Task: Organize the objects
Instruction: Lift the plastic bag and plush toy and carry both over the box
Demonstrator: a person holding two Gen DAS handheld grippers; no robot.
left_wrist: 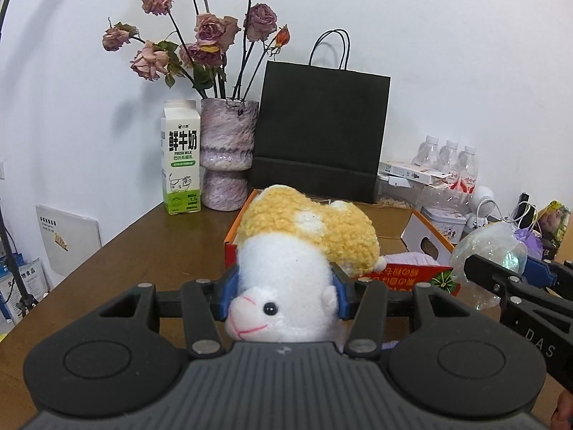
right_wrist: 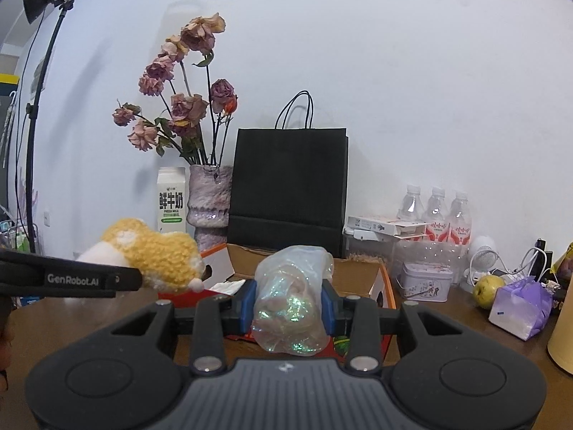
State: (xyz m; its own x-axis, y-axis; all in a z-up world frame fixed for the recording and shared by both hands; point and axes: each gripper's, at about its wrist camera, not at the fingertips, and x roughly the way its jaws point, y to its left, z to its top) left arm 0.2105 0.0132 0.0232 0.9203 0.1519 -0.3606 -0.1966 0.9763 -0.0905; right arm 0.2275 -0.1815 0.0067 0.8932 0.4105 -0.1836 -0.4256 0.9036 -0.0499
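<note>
Left gripper [left_wrist: 284, 292] clamps plush sheep [left_wrist: 301, 251]; right gripper [right_wrist: 288, 308] clamps iridescent plastic pouch [right_wrist: 292, 297]. Centre both over orange box [right_wrist: 388, 288], frame centre, before release.

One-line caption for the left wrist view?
Left gripper clamps a plush sheep above an open cardboard box on the table.

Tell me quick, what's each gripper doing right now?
Left gripper: closed on the plush sheep toy.
Right gripper: closed on the clear iridescent plastic bag.
</note>
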